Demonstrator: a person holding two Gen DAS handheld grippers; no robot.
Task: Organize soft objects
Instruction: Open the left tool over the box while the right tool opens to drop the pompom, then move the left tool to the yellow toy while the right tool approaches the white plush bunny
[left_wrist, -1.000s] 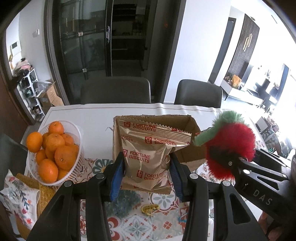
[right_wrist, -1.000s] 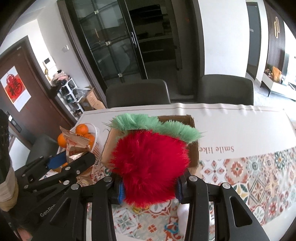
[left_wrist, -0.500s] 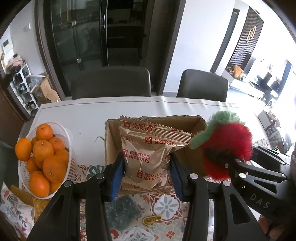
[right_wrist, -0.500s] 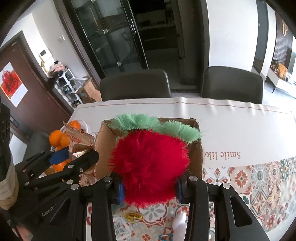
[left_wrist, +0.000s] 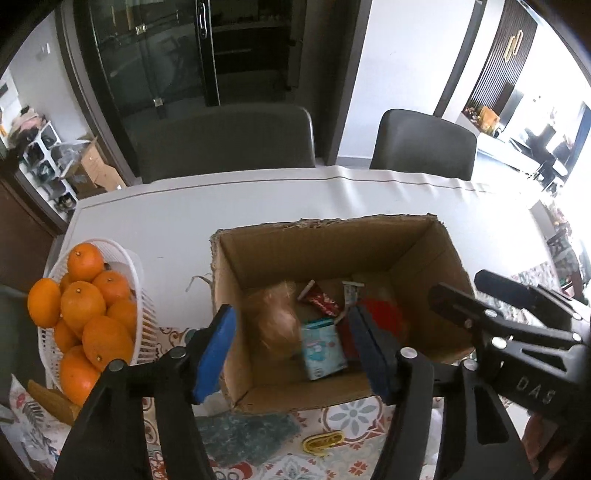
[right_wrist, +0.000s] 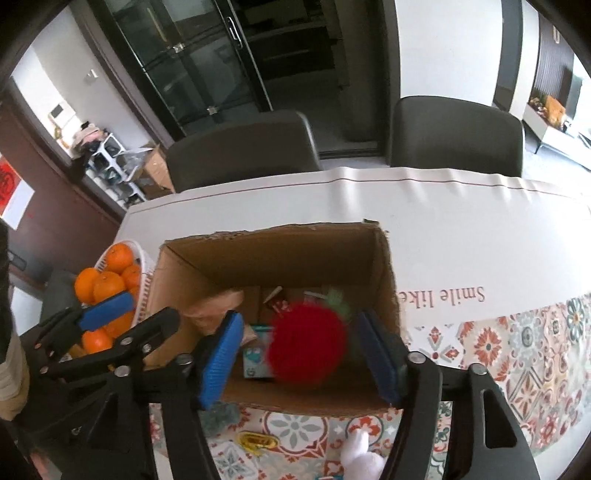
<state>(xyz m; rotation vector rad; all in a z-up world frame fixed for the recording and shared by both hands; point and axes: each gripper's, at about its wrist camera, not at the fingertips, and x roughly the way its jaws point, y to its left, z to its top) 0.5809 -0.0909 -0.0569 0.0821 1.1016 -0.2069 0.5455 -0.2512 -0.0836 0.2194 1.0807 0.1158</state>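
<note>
An open cardboard box (left_wrist: 413, 240) stands on the table. My left gripper (left_wrist: 293, 354) hangs over its near side with jaws opening; the brown biscuit bag (left_wrist: 277, 317), blurred, has dropped free of the blue pads into the box. My right gripper (right_wrist: 299, 356) is beside it, jaws opening too. The fluffy red toy with green tuft (right_wrist: 306, 343) sits loose between its pads, touching neither, down inside the box (right_wrist: 266, 258). A teal pack (left_wrist: 323, 347) and red wrappers lie on the box floor. The biscuit bag (right_wrist: 218, 308) rests at the box's left.
A white basket of oranges (left_wrist: 85, 306) stands left of the box. In front of the box lie a grey-green mesh bundle (left_wrist: 243, 432), a yellow clip (left_wrist: 323, 441) and a white plush (right_wrist: 360, 458). Two dark chairs (left_wrist: 225, 140) face the far table edge.
Both grippers sank toward the box and opened. The biscuit bag left the left pads and the red toy left the right pads; both are now down inside the box.
</note>
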